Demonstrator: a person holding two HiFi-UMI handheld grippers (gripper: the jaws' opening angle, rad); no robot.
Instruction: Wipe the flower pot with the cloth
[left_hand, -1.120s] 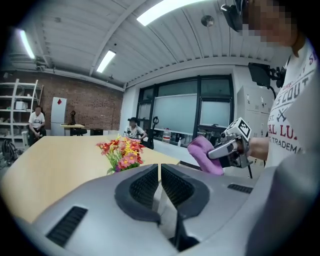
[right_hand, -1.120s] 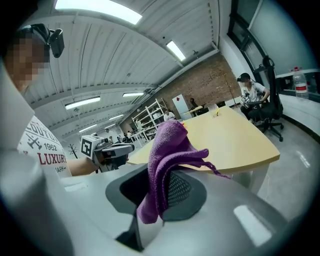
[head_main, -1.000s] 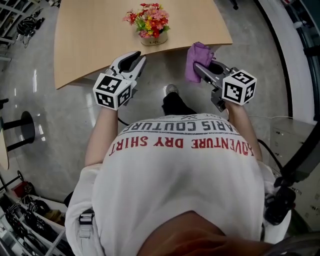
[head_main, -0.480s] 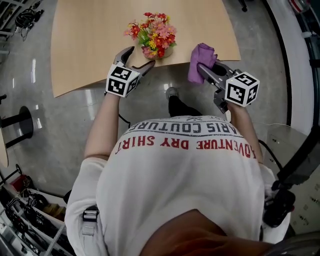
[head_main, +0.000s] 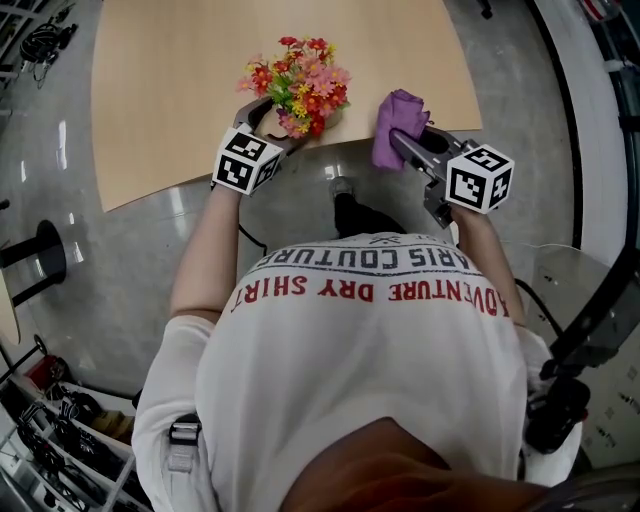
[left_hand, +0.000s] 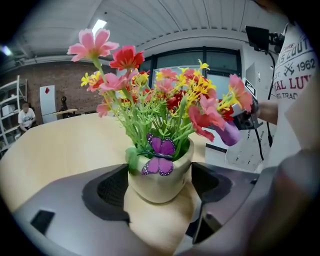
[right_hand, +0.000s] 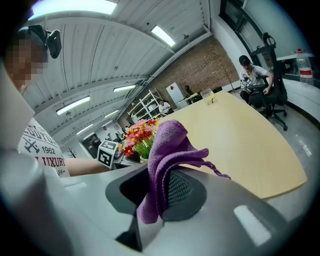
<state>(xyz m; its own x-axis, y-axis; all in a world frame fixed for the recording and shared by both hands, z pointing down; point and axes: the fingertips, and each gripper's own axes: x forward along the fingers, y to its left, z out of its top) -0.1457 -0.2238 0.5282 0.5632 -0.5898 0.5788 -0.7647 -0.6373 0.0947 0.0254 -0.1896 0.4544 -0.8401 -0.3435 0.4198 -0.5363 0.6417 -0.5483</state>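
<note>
Cream ceramic flower pot (left_hand: 160, 182), small and round-bellied, stands on the pale wooden table (head_main: 170, 90) near its front edge, right between the two jaws of the left gripper (head_main: 272, 122). Those jaws have just been opening and now stand wide apart, one dark pad on each side of the pot and just beside its wall, with no squeeze on it that can be made out. A purple paper butterfly (left_hand: 160, 160) sits on the pot's rim facing this gripper, and a bunch of red, pink and yellow artificial flowers (left_hand: 150, 95) on green stems rises out of the pot, above the jaws.

To the right of the left gripper, near but apart from the flowers, the right gripper (head_main: 408, 143) is clenched on a purple terry cloth (right_hand: 165, 155). The cloth is pinched between its pads, bunches up above the jaws and hangs in a fold below them, over the table's front edge.

Behind each gripper's jaws sits its white cube with black square markers, the left one (head_main: 245, 160) and the right one (head_main: 480, 177), and behind those come the person's bare forearms and a white shirt with red and dark lettering (head_main: 370, 350). Beneath both grippers lies a glossy grey floor (head_main: 130, 260). Far beyond the right gripper, past the table's far end, a person sits in a black office chair (right_hand: 270, 80) before a brick wall (right_hand: 200, 70).
</note>
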